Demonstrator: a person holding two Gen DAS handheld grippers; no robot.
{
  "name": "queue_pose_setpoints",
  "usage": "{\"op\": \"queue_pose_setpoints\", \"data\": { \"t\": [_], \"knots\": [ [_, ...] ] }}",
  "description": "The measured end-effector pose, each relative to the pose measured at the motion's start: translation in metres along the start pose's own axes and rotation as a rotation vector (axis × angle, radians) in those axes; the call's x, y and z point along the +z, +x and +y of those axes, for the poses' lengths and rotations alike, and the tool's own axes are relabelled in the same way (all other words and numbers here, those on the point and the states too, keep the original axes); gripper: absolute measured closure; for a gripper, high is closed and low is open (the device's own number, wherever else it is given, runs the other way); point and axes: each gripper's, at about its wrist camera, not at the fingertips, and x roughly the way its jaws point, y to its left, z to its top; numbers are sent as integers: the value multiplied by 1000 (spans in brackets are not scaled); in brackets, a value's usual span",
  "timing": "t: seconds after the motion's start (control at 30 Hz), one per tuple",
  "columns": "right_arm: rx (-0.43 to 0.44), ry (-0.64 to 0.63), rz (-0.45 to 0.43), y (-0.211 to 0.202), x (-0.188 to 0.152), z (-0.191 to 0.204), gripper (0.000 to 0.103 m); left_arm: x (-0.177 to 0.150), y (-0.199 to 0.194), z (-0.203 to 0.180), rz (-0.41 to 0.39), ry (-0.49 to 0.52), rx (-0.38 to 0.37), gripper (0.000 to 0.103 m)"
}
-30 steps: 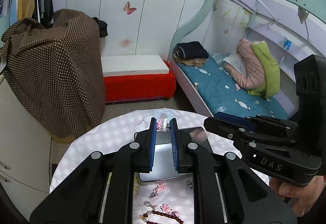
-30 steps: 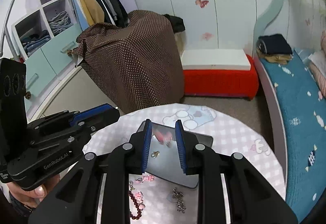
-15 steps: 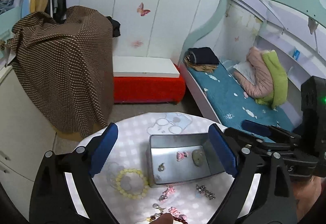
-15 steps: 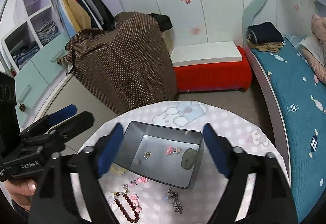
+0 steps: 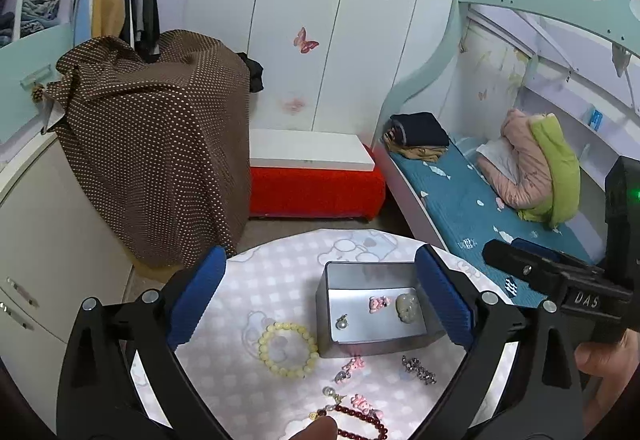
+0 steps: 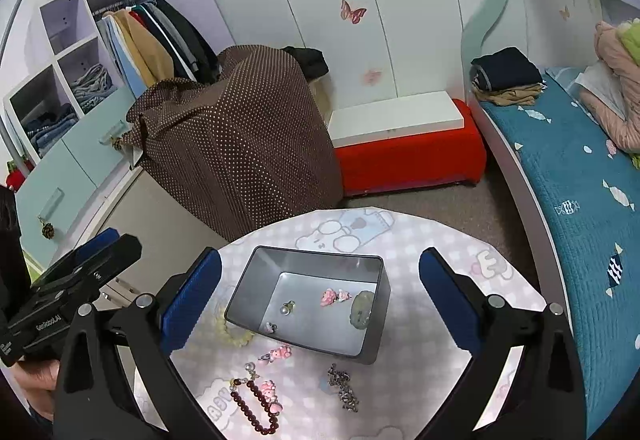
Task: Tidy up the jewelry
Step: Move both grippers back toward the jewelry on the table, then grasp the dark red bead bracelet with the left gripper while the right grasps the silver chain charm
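A: Log the claws. How does each one stand?

B: The left claw (image 5: 320, 300) is spread wide, with nothing between its blue pads (image 5: 196, 300). The right claw (image 6: 320, 300) is the same, wide apart and empty. Both hover above the round table (image 6: 460, 240).

A: Containers on the table?

B: One, a grey metal tin (image 6: 372, 352), open at the top, near the table's middle.

A: Count inside the tin.

B: Four pieces in the right wrist view: one pearl charm (image 6: 286, 307), one pink charm (image 6: 334, 296), one pale green stone (image 6: 362, 308) and one small piece (image 6: 270, 327) by the near wall, too small to identify. The left wrist view shows only three of them; the near wall hides the rest of the floor.

A: Outside the tin?

B: Five pieces. One yellow bead bracelet (image 5: 288, 348) lies just left of the tin, its edge touching the tin wall or nearly so. In front of the tin lie one pink-and-silver charm (image 6: 276, 354) and one silver chain (image 6: 344, 386), the chain in a loose heap. Nearer the camera lies one dark red bead bracelet (image 6: 256, 408), with one pink charm piece (image 6: 270, 394) lying against it; whether that is attached cannot be told.

A: Anything else?

B: One fingertip (image 5: 316, 430) shows at the lower edge of the left wrist view, beside the red beads.
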Motion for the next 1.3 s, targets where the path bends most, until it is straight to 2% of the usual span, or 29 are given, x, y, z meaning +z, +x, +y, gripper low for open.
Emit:
{"op": "queue_pose_setpoints", "data": {
  "t": [0.37, 0.63, 0.77, 0.97, 1.3],
  "knots": [
    [-7, -15, -33, -39, -33, 1, 8, -38, -29, 7, -12, -1, 60, 7],
    [-76, -83, -51, -60, -57, 12, 8, -74, -37, 0, 3, 46, 106, 7],
    [-133, -114, -21, -55, -74, 13, 8, -99, -30, 2, 52, 53, 127, 7],
    [-146, -102, 56, -34, -98, 3, 8, -140, -5, 3, 164, 55, 141, 7],
    [-150, -96, 127, -10, -117, -3, 8, -166, 36, 3, 273, 71, 149, 8]
  ]
}}
